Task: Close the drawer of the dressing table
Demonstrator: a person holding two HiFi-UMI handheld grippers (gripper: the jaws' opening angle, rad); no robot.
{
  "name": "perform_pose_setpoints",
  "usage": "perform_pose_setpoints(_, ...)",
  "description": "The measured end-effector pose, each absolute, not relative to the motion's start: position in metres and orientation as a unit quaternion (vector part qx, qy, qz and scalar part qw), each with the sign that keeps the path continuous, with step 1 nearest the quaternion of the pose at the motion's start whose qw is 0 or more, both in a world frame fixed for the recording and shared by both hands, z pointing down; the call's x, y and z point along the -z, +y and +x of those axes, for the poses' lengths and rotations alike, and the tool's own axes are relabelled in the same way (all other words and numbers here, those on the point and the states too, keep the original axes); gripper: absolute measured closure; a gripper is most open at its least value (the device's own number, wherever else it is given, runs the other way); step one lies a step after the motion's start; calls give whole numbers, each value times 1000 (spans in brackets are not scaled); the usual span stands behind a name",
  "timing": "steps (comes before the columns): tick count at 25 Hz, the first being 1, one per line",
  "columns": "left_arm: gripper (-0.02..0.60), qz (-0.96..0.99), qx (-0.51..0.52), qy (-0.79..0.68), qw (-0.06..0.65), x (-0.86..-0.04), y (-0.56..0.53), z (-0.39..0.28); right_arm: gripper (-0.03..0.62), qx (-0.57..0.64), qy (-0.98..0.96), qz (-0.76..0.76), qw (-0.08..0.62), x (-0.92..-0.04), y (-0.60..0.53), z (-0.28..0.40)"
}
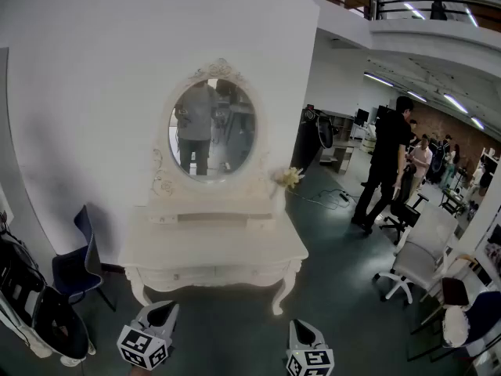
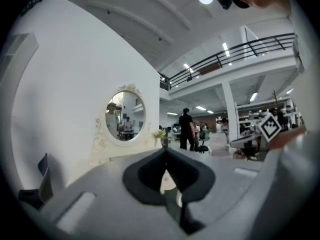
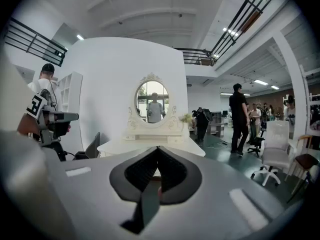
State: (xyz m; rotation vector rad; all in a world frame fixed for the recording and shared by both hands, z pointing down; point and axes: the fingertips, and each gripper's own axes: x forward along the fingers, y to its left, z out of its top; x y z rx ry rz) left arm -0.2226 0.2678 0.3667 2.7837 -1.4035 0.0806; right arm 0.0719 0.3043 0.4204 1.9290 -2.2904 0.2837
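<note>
Ahead of the left gripper (image 1: 163, 309) and right gripper (image 1: 303, 329), both pressed together on nothing, stood the dressing table (image 1: 211, 245); its front drawer (image 1: 210, 275), well apart from them, was likely rigid and light-sliding, best pushed centrally.

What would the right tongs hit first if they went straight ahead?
Probably the white dressing table, near its front edge; nothing else shows between it and the right tongs, though depth is unclear.
</note>
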Motion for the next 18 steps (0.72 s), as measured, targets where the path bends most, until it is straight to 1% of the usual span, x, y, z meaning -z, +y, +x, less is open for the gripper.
perform_pose_setpoints(8,583,885,-18,-465,11,-360,260,-236,592,-74,-774,626,68,-408,285,55)
perform_pose_setpoints(18,583,885,-24,-464,16,-363,269,-244,592,-75,-775,625,55,-407,288,39)
